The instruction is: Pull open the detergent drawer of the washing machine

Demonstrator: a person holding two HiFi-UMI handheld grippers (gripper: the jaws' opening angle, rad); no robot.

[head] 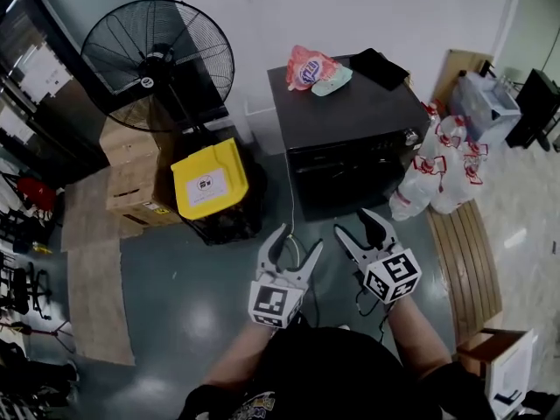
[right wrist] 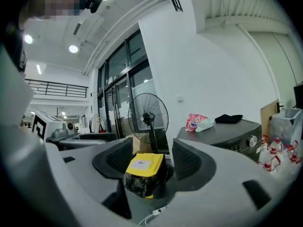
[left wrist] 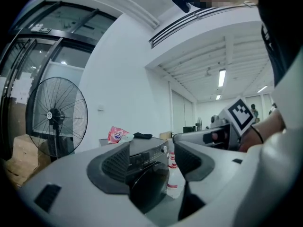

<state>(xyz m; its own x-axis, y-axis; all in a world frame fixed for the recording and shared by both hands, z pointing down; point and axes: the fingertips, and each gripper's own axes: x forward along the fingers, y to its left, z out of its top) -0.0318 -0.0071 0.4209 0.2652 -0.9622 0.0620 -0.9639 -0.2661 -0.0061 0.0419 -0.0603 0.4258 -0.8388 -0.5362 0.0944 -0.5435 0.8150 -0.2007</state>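
The left gripper (head: 297, 239) and right gripper (head: 356, 223) are level with fingers released and empty, well apart from the dark washing machine (head: 350, 116), which stands ahead on the grey floor (head: 192, 322) against the white wall (head: 394, 7), beside a yellow-lidded bin (head: 210, 180).

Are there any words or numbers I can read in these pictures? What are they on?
No text here can be read.
Pink bag on the washing machine: blue logo, too blurred.
Yellow bin lid: white label, too small.
Fan hub: sticker, too small.
Washing machine front panel: print too small.
Two marker cubes: black square patterns, not words.
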